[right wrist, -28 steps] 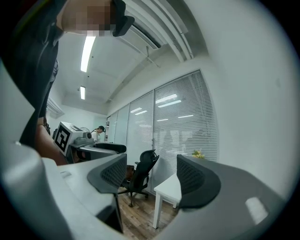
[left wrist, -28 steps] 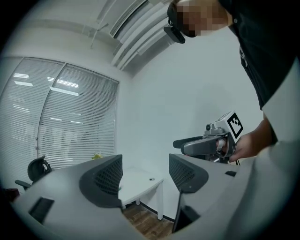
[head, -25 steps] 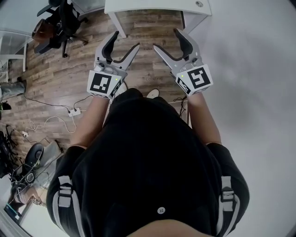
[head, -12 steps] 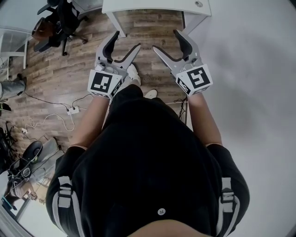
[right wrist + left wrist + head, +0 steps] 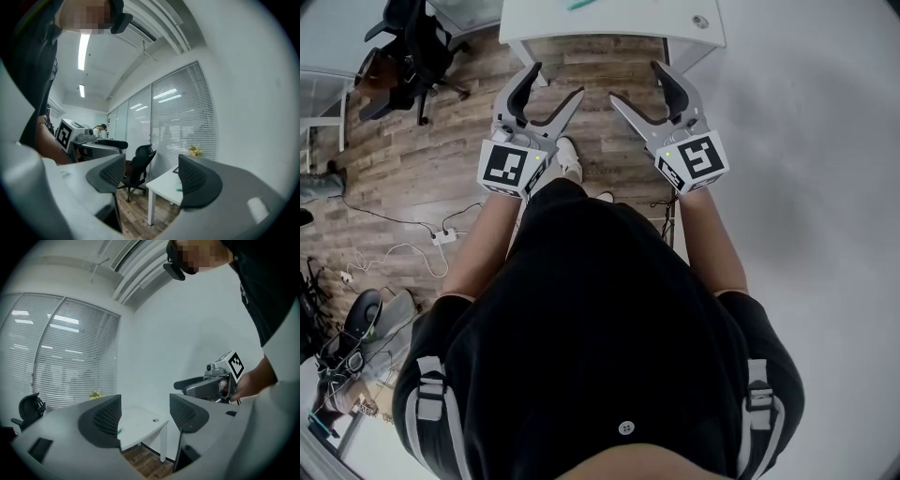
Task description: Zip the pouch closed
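Seen from above, a person in a black shirt point(image 5: 600, 328) holds both tools out in front, above a wooden floor point(image 5: 441, 159). The left gripper point(image 5: 555, 82) and right gripper point(image 5: 636, 81) each have jaws spread, nothing between them. A white table point(image 5: 609, 19) stands just beyond. An office chair point(image 5: 408, 42) stands at upper left, and a power strip point(image 5: 442, 235) with cables lies on the floor.
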